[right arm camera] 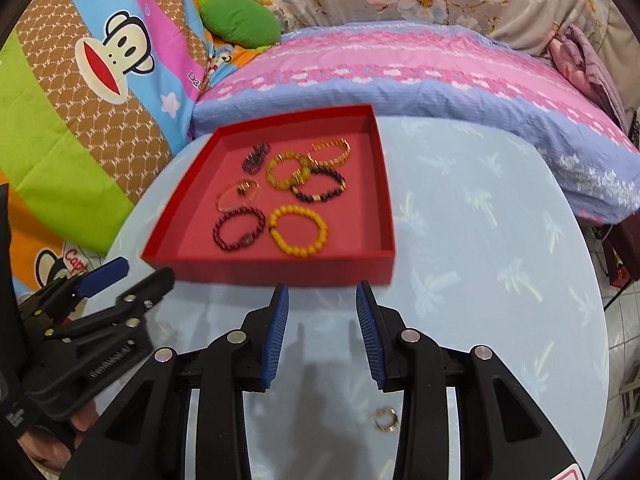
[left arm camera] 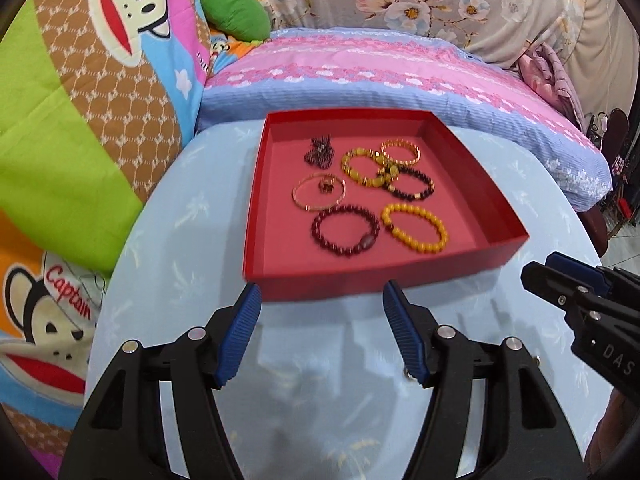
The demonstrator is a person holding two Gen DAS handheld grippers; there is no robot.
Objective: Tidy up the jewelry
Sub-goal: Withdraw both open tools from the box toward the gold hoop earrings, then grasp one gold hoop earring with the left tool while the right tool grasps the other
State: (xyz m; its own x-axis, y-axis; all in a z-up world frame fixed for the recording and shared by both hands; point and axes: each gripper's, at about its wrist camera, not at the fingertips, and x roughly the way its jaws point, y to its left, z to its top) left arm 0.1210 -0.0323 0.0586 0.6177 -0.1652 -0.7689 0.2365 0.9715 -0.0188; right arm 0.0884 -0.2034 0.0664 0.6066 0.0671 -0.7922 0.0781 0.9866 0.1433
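Observation:
A red tray (left arm camera: 360, 280) (right arm camera: 280, 270) sits on a round table and holds several bracelets. Among them are a yellow bead bracelet (left arm camera: 396, 234) (right arm camera: 298, 252), a dark red bead bracelet (left arm camera: 366, 240) (right arm camera: 246, 240), a thin gold bangle (left arm camera: 298, 200) and a dark chain clump (left arm camera: 318, 152). My left gripper (left arm camera: 321, 288) (right arm camera: 144, 270) stands open just before the tray's front wall, with nothing between its blue pads. My right gripper (right arm camera: 322, 288) (left arm camera: 542, 266) is open less wide, also empty, near the tray's front right corner. A small gold ring piece (right arm camera: 386, 418) lies on the table under the right gripper.
The table (right arm camera: 480, 280) wears a light blue cloth with a palm print. Behind it lie a pink and blue pillow (left arm camera: 360, 68), a cartoon monkey blanket (left arm camera: 80, 80) and a green cushion (left arm camera: 234, 10). Tiled floor (right arm camera: 624, 340) shows past the right edge. A hand (right arm camera: 60, 432) holds the left gripper.

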